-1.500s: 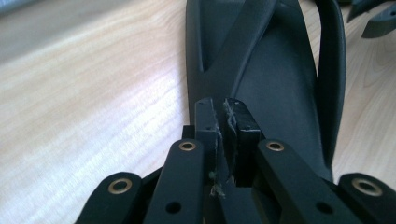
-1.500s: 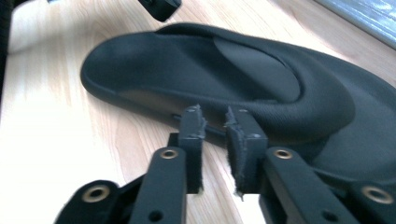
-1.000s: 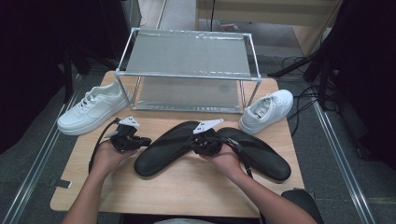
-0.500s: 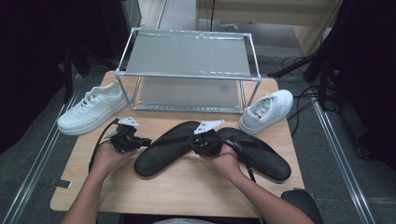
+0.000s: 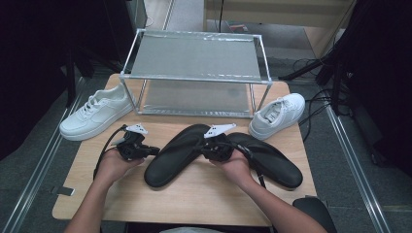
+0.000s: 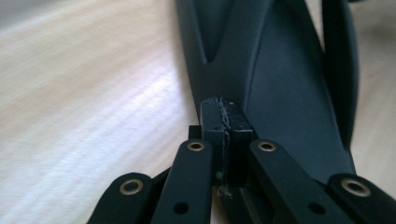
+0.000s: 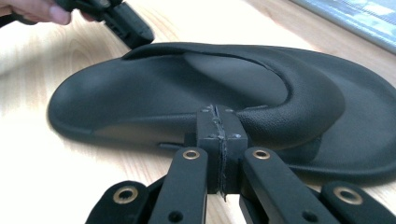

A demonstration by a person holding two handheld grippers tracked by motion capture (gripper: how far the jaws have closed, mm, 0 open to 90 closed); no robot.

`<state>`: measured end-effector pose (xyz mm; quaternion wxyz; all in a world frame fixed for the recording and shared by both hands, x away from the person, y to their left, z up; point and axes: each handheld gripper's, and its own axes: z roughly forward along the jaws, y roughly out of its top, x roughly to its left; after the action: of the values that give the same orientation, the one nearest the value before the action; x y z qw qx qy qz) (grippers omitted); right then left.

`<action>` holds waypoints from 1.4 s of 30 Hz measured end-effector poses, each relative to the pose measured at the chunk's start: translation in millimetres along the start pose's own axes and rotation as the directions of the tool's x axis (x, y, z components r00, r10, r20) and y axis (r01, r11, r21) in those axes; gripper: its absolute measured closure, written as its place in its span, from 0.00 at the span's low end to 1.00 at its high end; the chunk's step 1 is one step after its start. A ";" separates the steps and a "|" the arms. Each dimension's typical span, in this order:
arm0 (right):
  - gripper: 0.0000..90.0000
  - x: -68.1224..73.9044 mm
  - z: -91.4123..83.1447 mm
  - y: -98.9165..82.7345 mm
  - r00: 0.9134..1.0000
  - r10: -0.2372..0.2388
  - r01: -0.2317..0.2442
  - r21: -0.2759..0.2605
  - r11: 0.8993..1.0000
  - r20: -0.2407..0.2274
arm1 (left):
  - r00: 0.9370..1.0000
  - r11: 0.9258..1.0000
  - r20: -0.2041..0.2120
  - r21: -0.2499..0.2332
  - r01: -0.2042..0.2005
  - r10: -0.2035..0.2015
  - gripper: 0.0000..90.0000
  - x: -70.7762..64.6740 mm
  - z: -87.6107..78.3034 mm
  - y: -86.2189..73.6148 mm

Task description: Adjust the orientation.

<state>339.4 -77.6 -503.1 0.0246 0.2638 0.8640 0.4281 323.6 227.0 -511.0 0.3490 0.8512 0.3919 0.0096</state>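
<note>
Two black flip-flops lie side by side on the wooden table (image 5: 194, 199): the left one (image 5: 177, 155) and the right one (image 5: 269, 158). My left gripper (image 5: 155, 151) rests on the table with its tip at the left flip-flop's left edge. In the left gripper view its pads (image 6: 226, 116) are pressed together with nothing between them, and the flip-flop (image 6: 280, 88) lies just ahead. My right gripper (image 5: 204, 147) sits between the two flip-flops and points left. Its jaws (image 7: 218, 122) are shut and empty, close to the left flip-flop (image 7: 187, 93), with the left gripper (image 7: 126, 23) beyond.
A two-shelf metal rack (image 5: 194, 56) stands at the back of the table. A white sneaker (image 5: 97, 112) lies left of it, and another white sneaker (image 5: 278, 115) lies to its right. Cables trail on the floor at the right.
</note>
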 end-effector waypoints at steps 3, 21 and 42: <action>1.00 -3.7 -1.4 -0.3 1.000 0.012 -0.012 -0.003 1.000 0.007 | 0.999 1.000 0.027 0.011 -0.019 0.019 1.00 -5.8 2.4 0.4; 1.00 -18.0 -7.6 -1.1 0.995 0.076 -0.076 -0.016 0.997 0.058 | 0.990 0.996 0.120 0.046 -0.082 0.076 0.99 -31.6 16.4 5.0; 0.82 -32.5 -14.8 -3.1 0.992 0.108 -0.108 -0.010 0.994 0.063 | 0.988 0.998 0.144 -0.006 -0.058 0.058 0.70 -36.8 11.8 11.1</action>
<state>362.0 -105.4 -502.0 0.0299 0.3235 0.8458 0.4232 308.9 190.3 -503.8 0.3767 0.8604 0.3408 -0.0415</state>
